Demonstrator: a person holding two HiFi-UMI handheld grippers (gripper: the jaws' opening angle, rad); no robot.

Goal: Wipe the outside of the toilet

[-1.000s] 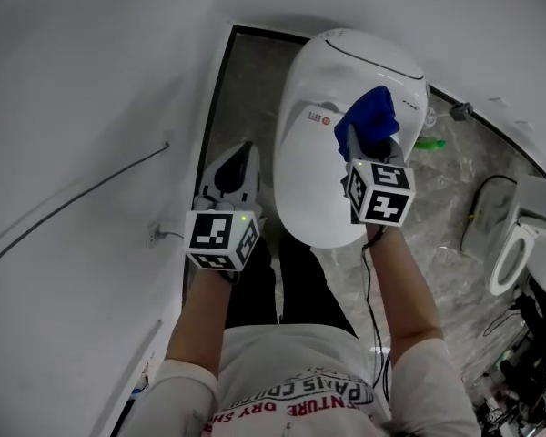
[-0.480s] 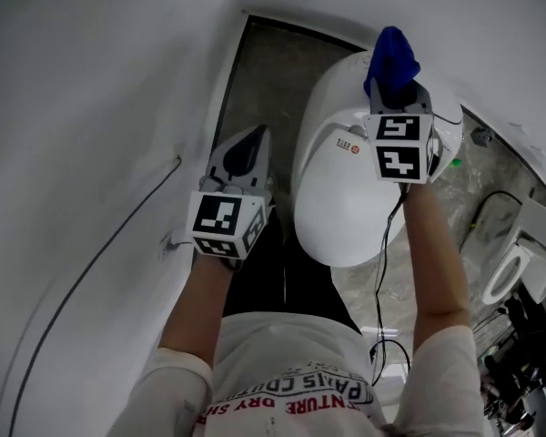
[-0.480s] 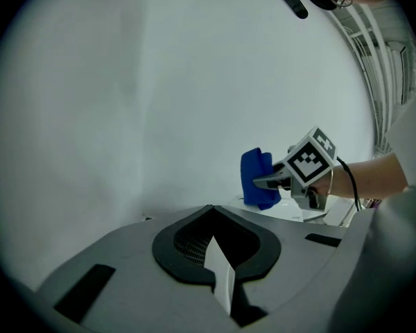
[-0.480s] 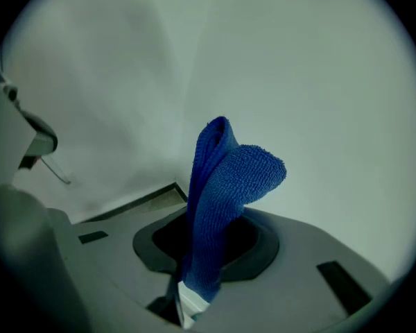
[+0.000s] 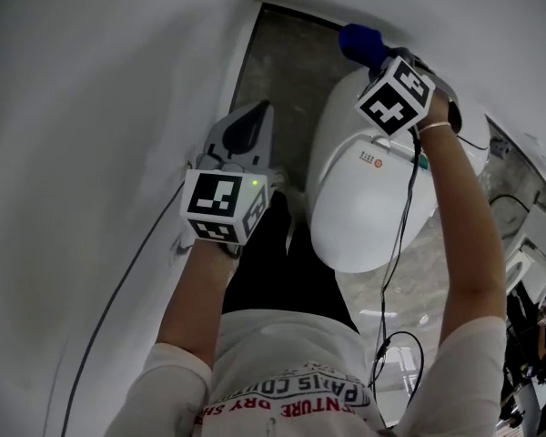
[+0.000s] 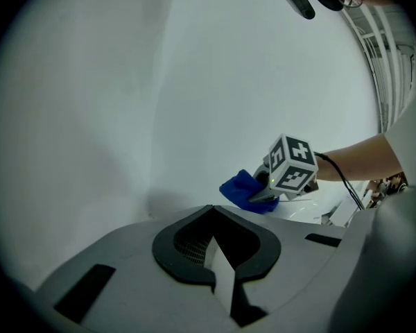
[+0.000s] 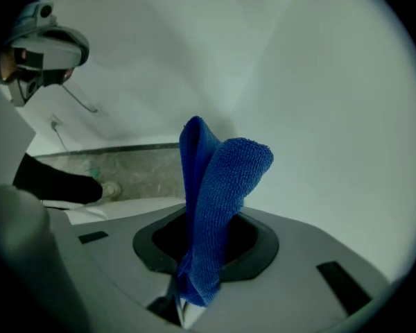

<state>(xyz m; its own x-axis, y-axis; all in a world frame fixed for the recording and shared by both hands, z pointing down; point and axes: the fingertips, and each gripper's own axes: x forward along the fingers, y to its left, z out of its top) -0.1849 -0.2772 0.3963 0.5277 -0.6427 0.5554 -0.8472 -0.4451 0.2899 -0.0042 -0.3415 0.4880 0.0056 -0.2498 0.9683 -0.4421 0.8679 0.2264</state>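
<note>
My right claw (image 5: 379,62) is pinching a folded blue microfibre cloth (image 5: 358,39) near the rear of the glossy white toilet (image 5: 369,217). My left claw (image 5: 252,121) is hanging closed and empty. I am judging most of the outside as unwiped.

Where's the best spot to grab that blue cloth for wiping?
Probably the bunched lower end of the blue cloth, from below, as the right gripper pinches it: folded lengthwise, its soft upper fold sticks out free for wiping.
</note>
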